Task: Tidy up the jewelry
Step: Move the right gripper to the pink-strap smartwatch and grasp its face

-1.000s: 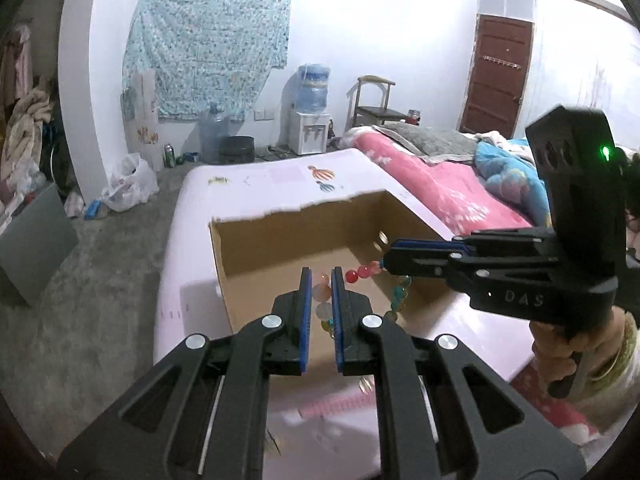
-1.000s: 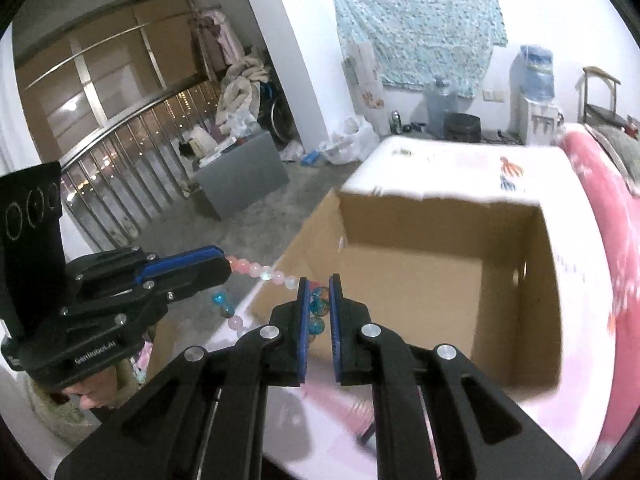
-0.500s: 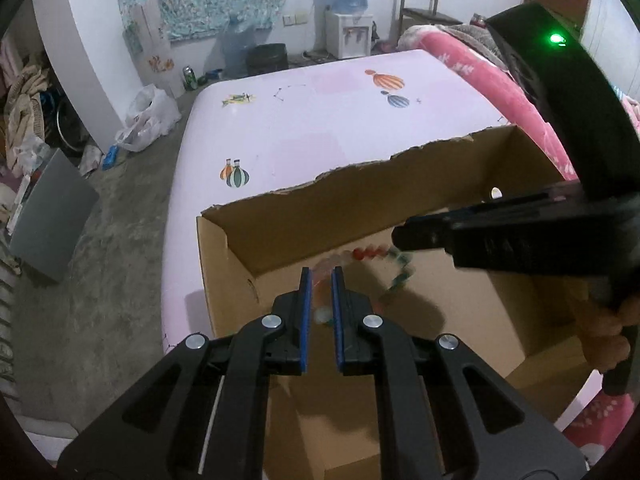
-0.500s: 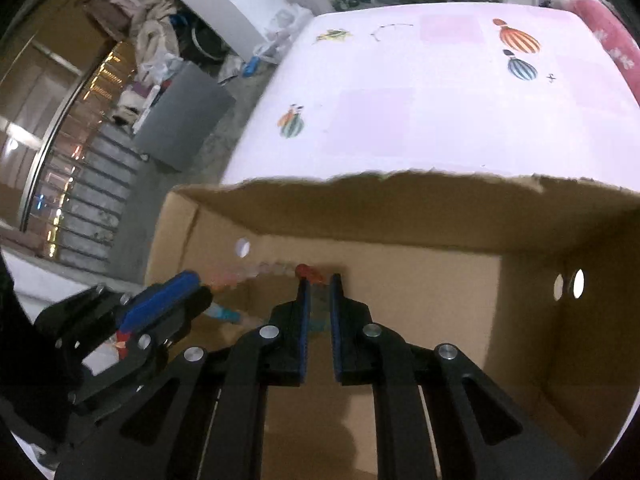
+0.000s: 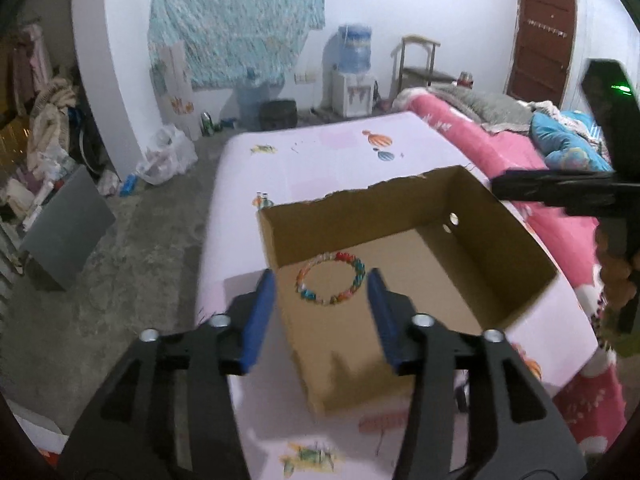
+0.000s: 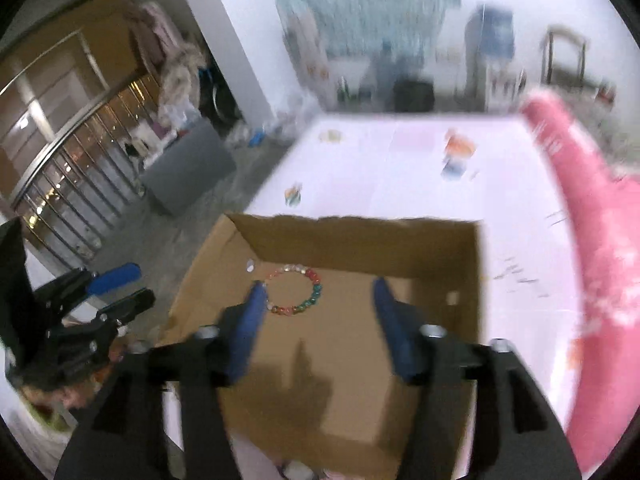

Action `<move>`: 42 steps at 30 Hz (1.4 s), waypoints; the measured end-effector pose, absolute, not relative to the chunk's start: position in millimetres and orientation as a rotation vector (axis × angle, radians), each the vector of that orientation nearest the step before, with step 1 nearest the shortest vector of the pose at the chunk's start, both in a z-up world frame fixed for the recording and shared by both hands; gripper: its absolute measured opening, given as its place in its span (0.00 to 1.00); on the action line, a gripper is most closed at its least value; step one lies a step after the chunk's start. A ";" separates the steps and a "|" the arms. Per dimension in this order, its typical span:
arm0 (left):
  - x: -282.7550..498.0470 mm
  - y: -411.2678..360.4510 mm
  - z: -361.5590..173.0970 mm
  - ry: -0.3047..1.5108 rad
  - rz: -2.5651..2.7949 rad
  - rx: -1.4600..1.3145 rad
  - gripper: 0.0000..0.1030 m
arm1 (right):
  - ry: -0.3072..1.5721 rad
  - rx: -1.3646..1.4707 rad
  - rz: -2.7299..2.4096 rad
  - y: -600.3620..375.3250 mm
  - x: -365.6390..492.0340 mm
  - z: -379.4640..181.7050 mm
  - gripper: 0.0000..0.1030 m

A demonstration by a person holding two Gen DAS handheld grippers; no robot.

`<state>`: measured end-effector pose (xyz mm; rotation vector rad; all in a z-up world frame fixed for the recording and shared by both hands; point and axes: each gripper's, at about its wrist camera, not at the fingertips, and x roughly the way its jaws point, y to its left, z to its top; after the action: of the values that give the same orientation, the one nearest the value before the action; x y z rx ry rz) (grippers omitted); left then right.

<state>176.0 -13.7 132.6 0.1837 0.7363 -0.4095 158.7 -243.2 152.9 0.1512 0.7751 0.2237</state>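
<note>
The multicoloured round-bead bracelet (image 5: 331,279) lies as a closed ring on the floor of the open brown cardboard box (image 5: 504,216), toward the box's ten o'clock corner, close to the far and left walls and touching neither tong. The box sits on a pale pink sheet printed with small cartoon figures (image 5: 344,160); its far rim is torn and ragged, its other rims straight, and its right wall has small round holes. The rest of the box floor, from the centre out to four o'clock, is bare cardboard. Beyond the sheet's nine o'clock edge is grey concrete floor (image 5: 132,248), and at three o'clock a pink flowered quilt (image 5: 516,160) crowds the sheet.

The left gripper (image 5: 322,286) has just been opening; its blue-padded jaws now stand spread above the box, with the bracelet seen between them but lying below, unheld. The right gripper (image 6: 318,296) has likewise just been opening and stands wider, its jaws empty, the bracelet beside its left pad (image 6: 250,320).
</note>
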 end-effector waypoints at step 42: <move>104.9 0.0 -45.2 1.015 -0.311 0.172 0.93 | 0.893 -0.014 0.144 -221.4 13.5 10.3 0.94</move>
<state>104.9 0.0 -45.2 0.1718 1.0148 -0.3114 13.5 -221.4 10.3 -0.0143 0.8934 0.1445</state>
